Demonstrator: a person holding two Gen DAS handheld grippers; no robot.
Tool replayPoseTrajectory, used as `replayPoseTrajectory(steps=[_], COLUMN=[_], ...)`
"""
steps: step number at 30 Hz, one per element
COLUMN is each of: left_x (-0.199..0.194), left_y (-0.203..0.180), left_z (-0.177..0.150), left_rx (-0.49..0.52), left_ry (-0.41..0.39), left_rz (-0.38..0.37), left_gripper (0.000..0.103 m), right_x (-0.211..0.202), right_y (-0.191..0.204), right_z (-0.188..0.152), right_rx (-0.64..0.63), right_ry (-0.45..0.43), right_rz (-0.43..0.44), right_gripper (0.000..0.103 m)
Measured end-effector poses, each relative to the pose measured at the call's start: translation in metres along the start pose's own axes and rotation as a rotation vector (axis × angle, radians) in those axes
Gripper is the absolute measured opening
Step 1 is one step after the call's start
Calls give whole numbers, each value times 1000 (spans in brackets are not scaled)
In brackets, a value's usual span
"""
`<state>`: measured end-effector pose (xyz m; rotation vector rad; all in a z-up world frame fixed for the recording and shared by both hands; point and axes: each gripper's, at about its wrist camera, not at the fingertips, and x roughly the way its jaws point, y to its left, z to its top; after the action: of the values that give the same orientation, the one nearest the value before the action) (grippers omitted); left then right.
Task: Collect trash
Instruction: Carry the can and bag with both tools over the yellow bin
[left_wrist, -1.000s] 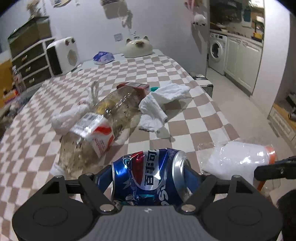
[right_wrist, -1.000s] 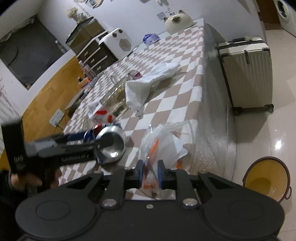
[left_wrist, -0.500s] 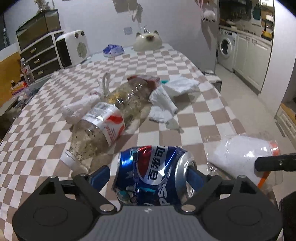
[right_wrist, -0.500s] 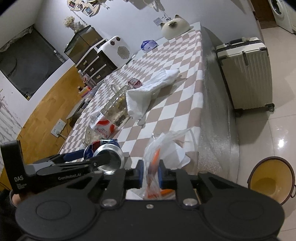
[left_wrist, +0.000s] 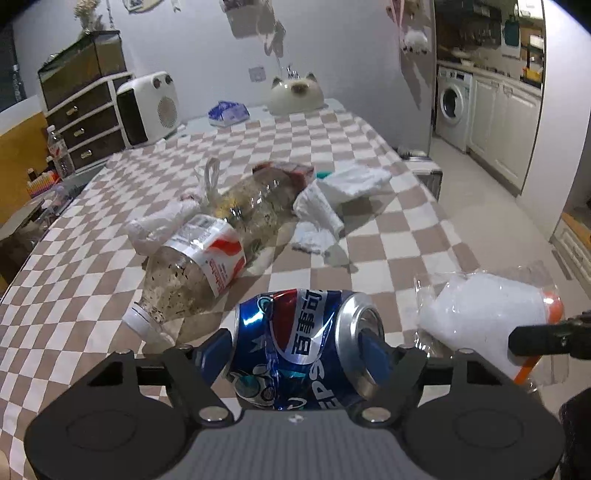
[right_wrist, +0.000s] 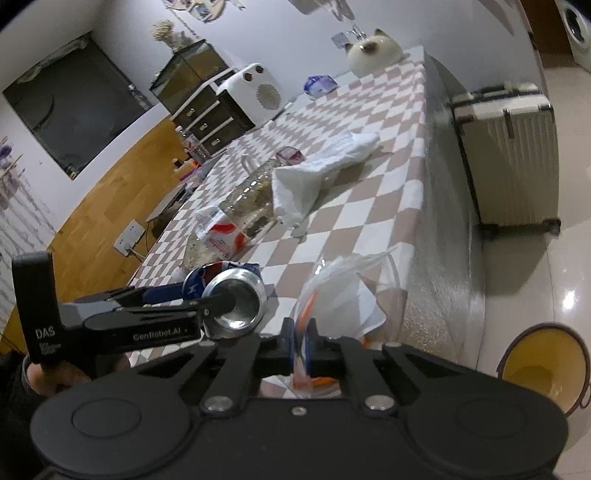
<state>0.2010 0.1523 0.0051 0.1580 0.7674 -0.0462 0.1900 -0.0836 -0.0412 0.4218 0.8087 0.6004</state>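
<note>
— Where's the trash at right now?

— The dented blue cola can (left_wrist: 301, 347) is up off the near edge of the worktop (left_wrist: 369, 155), lying sideways in the left gripper (left_wrist: 295, 349). Those jaws have just been closing in on it; one finger sits against the can's bottom, the other pokes into the open top end. The right gripper (right_wrist: 300, 341) has its jaws pinched nearly together on a fold of the clear plastic bag (right_wrist: 343, 291) at the near right corner, the one with white stuffing and something orange inside.

— And the rest?

— Untouched, mid-worktop: a grimy plastic bottle (left_wrist: 218, 251) on its side, a knotted white bag (left_wrist: 162, 225) just beside it, crumpled white tissues (left_wrist: 332, 199) toward the right edge, and a small red packet (left_wrist: 288, 170) behind the bottle.

— What worries you?

— That can. It's crushed and slick, held end to end, so I'd guess a quick swing could make it pivot or pop out and roll under the table. The bag's caught only by a thin pinch of film, which might stretch or slide loose and spill its contents off the corner. There's a yellow bin (right_wrist: 543, 365) on the floor to the right; a miss there means chasing rubbish across shiny tiles.
</note>
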Motion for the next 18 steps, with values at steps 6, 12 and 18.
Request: replayPoseTrajectory(steps=[6,12,18], left_x=[-25,-55,-77], left_y=[-4,-12,-38], left_z=[-5,-12,-14], left_rx=[-37,-73,-80], left_ry=[-63,-136,-200], left_rz=[9,2,-38], left_gripper=[72,72,72], right_x=[-20,-44,-80], right_y=[13,20,13], right_z=[-3,-7,-13], right_rx=[-71,-99,-113], right_ry=[-59,-118,-195], right_rz=[-7,-36,-90], right_gripper=[5,5,5])
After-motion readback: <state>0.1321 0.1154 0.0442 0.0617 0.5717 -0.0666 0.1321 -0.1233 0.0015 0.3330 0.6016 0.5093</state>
